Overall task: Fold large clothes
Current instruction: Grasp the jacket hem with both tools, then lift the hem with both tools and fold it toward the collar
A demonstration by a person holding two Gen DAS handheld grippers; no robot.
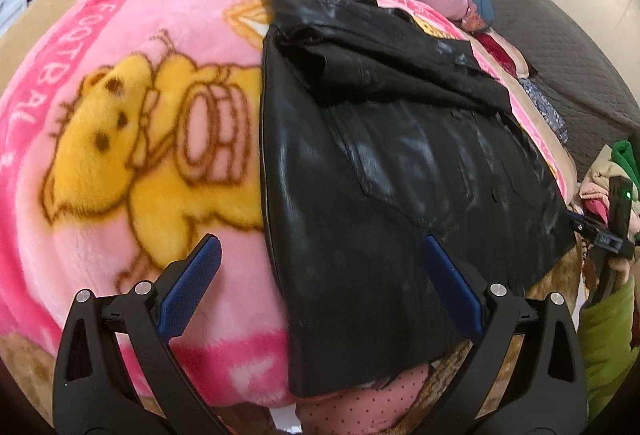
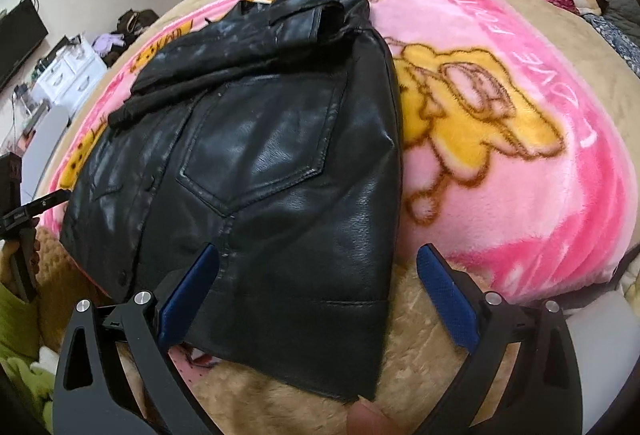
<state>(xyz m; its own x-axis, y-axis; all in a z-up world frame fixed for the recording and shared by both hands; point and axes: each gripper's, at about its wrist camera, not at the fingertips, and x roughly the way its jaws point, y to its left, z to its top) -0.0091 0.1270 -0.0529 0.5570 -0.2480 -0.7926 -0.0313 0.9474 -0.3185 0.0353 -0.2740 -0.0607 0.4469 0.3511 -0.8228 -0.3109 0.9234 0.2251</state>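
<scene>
The left claw (image 1: 320, 259) is spread wide and grips nothing, with the black jacket (image 1: 400, 139) lying just ahead, toward its right finger. The right claw (image 2: 318, 267) gapes equally wide and empty, the jacket (image 2: 260, 139) ahead toward its left finger on the pink blanket (image 2: 500, 139).

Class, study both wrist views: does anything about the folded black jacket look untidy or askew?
Yes. On the black leather jacket, the folded-over sleeve lies bunched and slanted across the upper part, its cuff poking past the jacket's edge. Both grippers are open, holding nothing.
</scene>
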